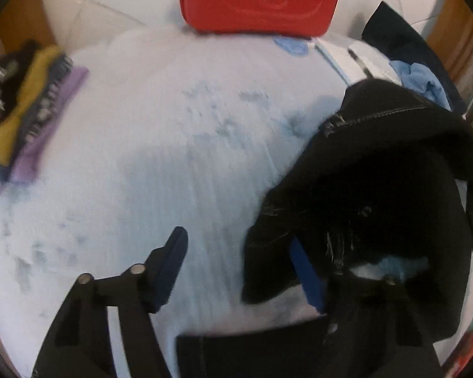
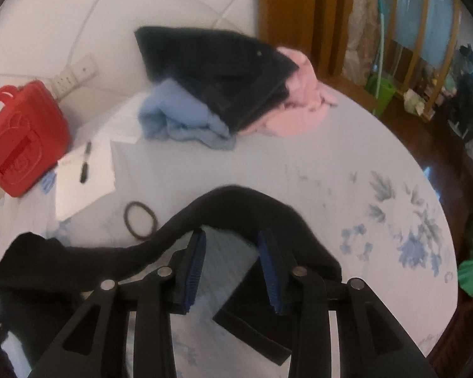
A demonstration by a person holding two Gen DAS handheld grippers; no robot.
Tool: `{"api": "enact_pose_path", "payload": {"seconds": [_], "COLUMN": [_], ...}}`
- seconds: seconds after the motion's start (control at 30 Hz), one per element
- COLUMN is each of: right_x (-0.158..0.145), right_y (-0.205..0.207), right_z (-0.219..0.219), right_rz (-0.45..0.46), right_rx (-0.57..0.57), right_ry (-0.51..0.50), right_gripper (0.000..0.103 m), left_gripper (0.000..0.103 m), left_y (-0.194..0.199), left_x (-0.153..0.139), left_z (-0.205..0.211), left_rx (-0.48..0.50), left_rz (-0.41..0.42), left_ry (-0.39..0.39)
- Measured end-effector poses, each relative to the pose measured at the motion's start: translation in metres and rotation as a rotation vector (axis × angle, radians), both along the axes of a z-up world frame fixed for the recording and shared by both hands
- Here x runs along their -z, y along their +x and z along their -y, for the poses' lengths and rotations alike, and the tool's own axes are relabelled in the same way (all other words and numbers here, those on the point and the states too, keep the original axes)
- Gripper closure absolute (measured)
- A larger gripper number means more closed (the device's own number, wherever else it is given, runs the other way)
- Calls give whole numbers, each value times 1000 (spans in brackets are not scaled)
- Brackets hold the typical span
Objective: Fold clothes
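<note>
We find the surface to be a bed covered in a pale blue floral sheet [image 2: 378,163], not a tabletop, and we take the red plastic handled box [image 1: 258,0] at its head as our landmark. The black stitched garment [image 1: 378,173], the piece in hand, lies bunched on the sheet, nearer us than the box and to its right in the left wrist view. The left claw [image 1: 239,267] stands wide, one blue pad bare over the sheet, the other tucked under the garment's hem; it grips nothing that we can confirm. The right claw [image 2: 231,264] is likewise spread, and a band of the same black cloth arches over its fingertips. We judge both are placed to take an edge for spreading flat. A stack of folded yellow and purple clothes [image 1: 25,110] sits left of the box; unfolded navy, light blue and pink clothes [image 2: 224,91] lie right of it.
</note>
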State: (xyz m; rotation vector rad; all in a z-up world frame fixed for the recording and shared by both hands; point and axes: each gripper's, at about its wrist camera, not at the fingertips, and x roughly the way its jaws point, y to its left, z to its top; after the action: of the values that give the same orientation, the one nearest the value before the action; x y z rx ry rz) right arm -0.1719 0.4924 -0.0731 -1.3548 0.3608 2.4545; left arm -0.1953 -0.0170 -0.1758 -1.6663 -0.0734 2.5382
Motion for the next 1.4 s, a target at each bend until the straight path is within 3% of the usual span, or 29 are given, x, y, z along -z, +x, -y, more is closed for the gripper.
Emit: {"api": "enact_pose_path", "payload": {"seconds": [0.17,0.23,0.3,0.4,0.5,0.57,0.6,0.63,0.67,0.7,0.73,0.77,0.87,0.97,1.1,1.3,1.4], "right_x": [14,18,15,7,-43,-69,-80,-84,-85,-85,-83,-80,-66,-35,7,44,54], "right_y": [-9,-16,-20,-26,-24,-40,-52,-67,-79,-85,-86,-83,-60,-27,25,83,104], "right_z": [-1,2,3,4,-1,-2,-2,0,4,9,17,27,59,99,153,202,212], "right_rz": [26,33,12,-29,-187,-221,-223,-204,-185,-179,-180,-187,-184,-118,-20,74,102], "right_rx": [-17,-38,-43,-49,-34,-74,-103,-136,-160,-178,-196,-217,-267,-332,-393,-422,-403], "right_ry": [33,62,83,112,116,86,55,14,-11,-24,-38,-55,-100,-140,-176,-252,-273], "right_gripper": [68,68,69,99,99,97,89,70,59,37,23,19,18,18,18,18,18], "left_gripper": [75,84,86,88,88,88,86,85,83,81,70,60,35,33,33,33,33], "left_y": [-10,-13,-14,-13,-13,-13,-22,-33,-47,-53,-51,-49,-26,-5,25,53,49], "left_x": [10,5,-12,-54,-96,-124,-126,-125,-120,-116,-114,-112,-115,-120,-102,-54,-32], "left_z": [-23,-24,-20,3,26,42,55,66,74,82,86,91,109,131,123,64,25], "left_rx": [26,2,-25,-57,-89,-110,-124,-123,-131,-139,-146,-152,-191,-258,-197,-70,-7], "left_rz": [7,-1,-48,-134,-219,-276,-280,-261,-218,-183,-177,-171,-195,-208,-166,-89,-89], "left_ry": [-19,-27,-36,-83,-131,-163,-169,-180,-180,-170,-180,-190,-140,-98,-70,69,21]}}
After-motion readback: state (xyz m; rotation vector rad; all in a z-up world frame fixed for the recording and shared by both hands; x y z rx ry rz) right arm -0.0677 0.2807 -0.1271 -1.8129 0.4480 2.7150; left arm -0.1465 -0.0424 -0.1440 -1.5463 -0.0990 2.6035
